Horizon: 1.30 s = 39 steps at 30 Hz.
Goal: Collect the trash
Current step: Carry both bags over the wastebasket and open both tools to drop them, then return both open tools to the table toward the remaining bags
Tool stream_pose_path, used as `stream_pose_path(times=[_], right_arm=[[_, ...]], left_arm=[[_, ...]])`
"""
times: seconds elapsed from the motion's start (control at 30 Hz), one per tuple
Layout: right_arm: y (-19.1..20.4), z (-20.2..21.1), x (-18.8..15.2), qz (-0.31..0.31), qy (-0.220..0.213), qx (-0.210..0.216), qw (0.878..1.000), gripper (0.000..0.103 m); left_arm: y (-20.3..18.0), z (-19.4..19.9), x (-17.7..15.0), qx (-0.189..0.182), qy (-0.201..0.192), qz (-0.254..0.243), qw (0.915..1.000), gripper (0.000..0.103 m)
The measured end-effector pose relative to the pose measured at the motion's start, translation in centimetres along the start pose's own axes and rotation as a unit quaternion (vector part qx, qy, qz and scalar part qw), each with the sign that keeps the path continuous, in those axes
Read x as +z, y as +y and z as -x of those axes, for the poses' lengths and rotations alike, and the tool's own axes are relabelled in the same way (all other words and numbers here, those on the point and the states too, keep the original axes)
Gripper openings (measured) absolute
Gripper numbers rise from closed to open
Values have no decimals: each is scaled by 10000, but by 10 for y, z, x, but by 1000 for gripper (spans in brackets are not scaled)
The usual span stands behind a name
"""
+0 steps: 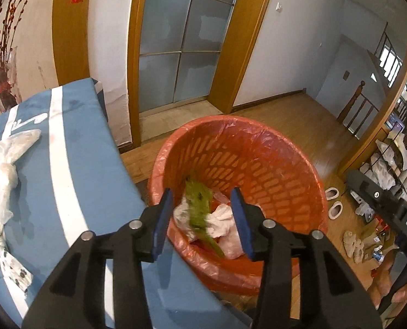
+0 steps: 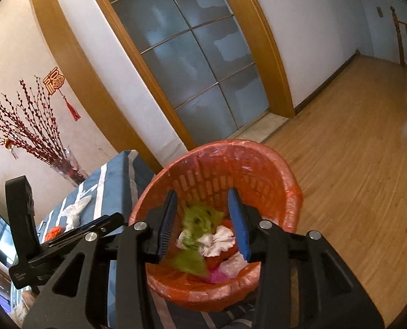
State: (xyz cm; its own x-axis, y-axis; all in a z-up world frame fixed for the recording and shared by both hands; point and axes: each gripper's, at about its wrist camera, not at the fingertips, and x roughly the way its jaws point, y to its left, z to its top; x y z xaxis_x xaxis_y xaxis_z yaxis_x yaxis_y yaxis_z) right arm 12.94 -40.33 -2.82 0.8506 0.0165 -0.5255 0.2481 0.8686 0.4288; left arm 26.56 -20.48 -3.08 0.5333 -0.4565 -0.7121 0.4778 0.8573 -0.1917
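1. Left gripper [image 1: 203, 219]: jaws partly apart, nothing pinched between the pads; it hangs over the near rim of the red basket [image 1: 307, 164].
2. Right gripper [image 2: 203, 219]: jaws partly apart too, pads bare, also aimed down into the same basket.
3. Green wrapper [image 1: 200, 205]: blurred, reads as loose and dropping, seen between both sets of jaws but touched by neither. It is inside the basket, toward the near-left wall, on top of the white crumpled tissues [image 2: 217, 240].
4. Wrapper's long axis runs from the far-left wall down toward the near-right part of the basket floor in the left wrist view; tilted, not flat. Which end is which: too blurred to say.
5. Step in hand, my read: the drop. To do it well, keep both jaws clear and over the opening until the wrapper settles, so the red liner [image 1: 244, 126] is not snagged on the rim.
6. Left of the basket: the blue surface [image 1: 94, 164], more trash on it. A knotted clear plastic bag [image 1: 9, 150] lies near its left edge, long axis along that edge. Likely next pick.
7. Far: vase with red branches [image 2: 66, 164] at the far corner of the surface.
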Motion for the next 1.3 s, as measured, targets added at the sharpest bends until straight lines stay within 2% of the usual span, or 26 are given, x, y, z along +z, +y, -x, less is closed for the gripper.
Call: stream_pose_path(times=[0.07,0.2,0.27,0.5,0.7,0.8,1.1,1.3], right_arm=[[1,2,0,45,-3,-46,10000,40],[9,5,-3,213,-7,-128,9997,40],[14,6,-5,300,-4,-152,9994,40],[30,4,-11,540,126,-161,9983,40],[61,-1,-22,875,279,-42,9958,40],[89,-9,-31,1144,445,216,9922,40],[193,-43,-73,2013,993,1008,9693,39],[264,-71,-112,2686,1373,1439,9425,34]], left_arm=[[3,4,-1,71,-44,-25,10000,50],[10,15,-6,244,-106,-91,9996,53],[14,22,-10,395,-141,-153,9990,58],[45,45,-26,889,-210,-168,9957,64],[87,67,-38,1263,-232,100,9917,65],[115,85,-48,1470,-297,348,9881,65],[207,149,-77,2300,-627,1092,9650,68],[256,172,-91,2689,-681,1486,9492,69]])
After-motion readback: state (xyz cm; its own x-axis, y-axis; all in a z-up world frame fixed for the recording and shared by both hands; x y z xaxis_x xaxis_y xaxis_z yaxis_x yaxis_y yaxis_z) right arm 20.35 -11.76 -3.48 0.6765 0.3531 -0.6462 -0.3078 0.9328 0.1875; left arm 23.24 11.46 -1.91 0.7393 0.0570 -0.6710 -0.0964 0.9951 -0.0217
